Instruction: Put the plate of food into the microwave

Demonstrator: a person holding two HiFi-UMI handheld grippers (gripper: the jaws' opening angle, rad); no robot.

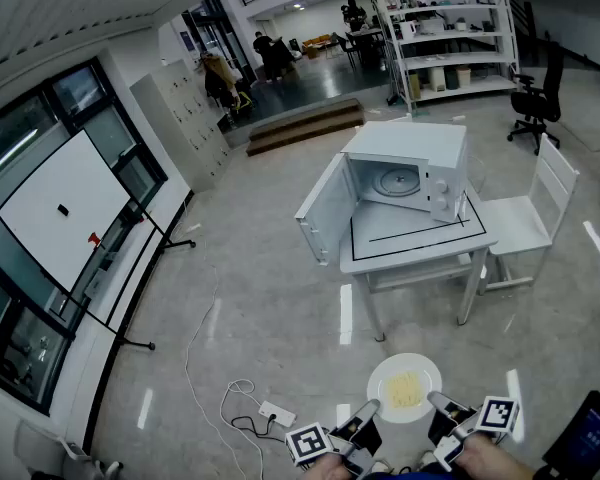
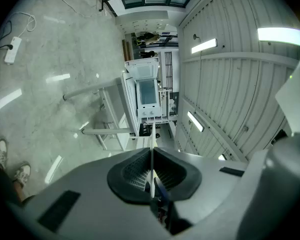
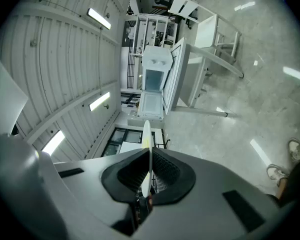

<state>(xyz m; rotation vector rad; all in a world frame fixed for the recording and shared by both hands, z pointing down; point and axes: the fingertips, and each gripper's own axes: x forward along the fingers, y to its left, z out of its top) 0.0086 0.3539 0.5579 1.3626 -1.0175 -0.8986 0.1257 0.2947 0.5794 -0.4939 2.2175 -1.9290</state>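
Round white plate pinched by its thin rim: left gripper on one edge, right gripper opposite. Pale yellow food heaped on it. Boxy white microwave, door open, well ahead.

Bottom edge of head view cuts off left hand and right hand. Dark screen at bottom right corner only partly in picture. People far back too small to tell much. Things on shelf too small to name. Both gripper views show plate only as thin edge; food barely seen there. Shoes near left edge blurry.
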